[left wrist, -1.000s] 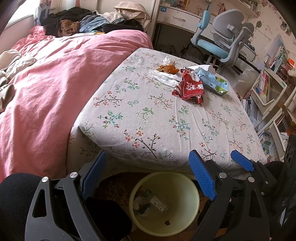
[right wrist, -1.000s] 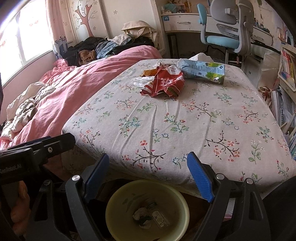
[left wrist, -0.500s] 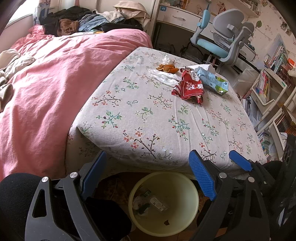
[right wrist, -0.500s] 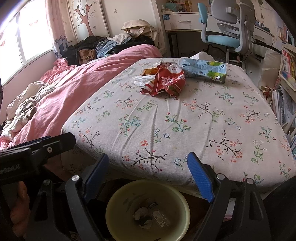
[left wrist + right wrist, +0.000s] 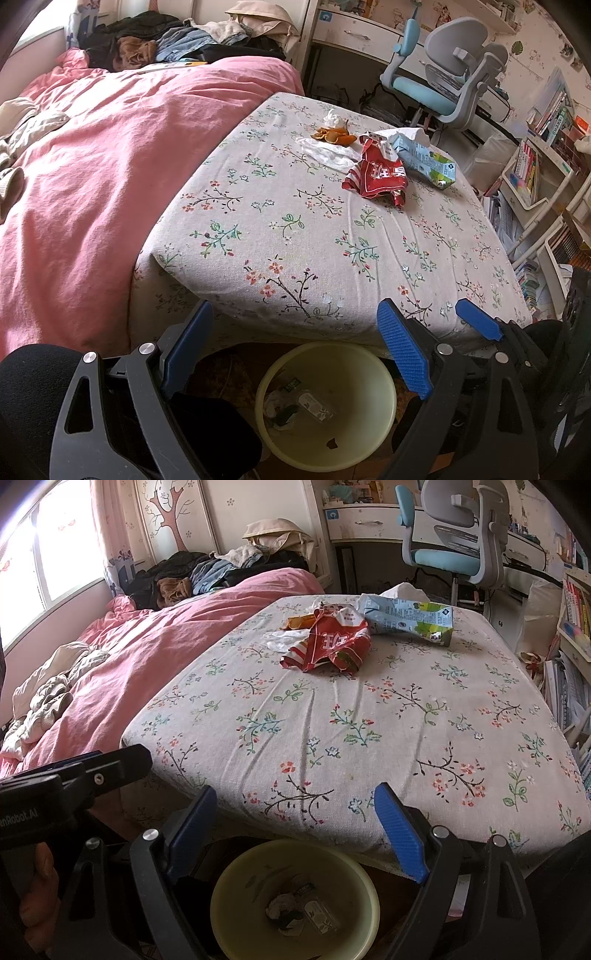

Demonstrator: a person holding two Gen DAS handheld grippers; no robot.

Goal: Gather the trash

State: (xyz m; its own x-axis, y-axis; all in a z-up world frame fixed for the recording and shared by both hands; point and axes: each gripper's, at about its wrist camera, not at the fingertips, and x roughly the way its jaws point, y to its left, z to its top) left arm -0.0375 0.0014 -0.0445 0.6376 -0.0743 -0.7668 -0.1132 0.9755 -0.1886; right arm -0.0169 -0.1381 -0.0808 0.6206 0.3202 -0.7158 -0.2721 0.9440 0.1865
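A red snack bag (image 5: 378, 177) (image 5: 328, 640), a blue-green carton (image 5: 424, 158) (image 5: 410, 618), a white tissue (image 5: 327, 153) and orange peel (image 5: 334, 136) lie on the far part of the floral bed sheet (image 5: 295, 229). A pale yellow bin (image 5: 327, 404) (image 5: 295, 901) stands on the floor at the bed's near edge, with a few bits of trash inside. My left gripper (image 5: 295, 347) and right gripper (image 5: 295, 823) hang open and empty above the bin.
A pink duvet (image 5: 92, 166) covers the bed's left side, with clothes (image 5: 166, 40) piled at its head. A blue-grey desk chair (image 5: 443, 77) and a desk stand beyond the bed. Bookshelves (image 5: 535, 173) line the right side.
Both views have crept a little forward and up toward the bed. The trash and the bin have not moved, and both grippers stay open.
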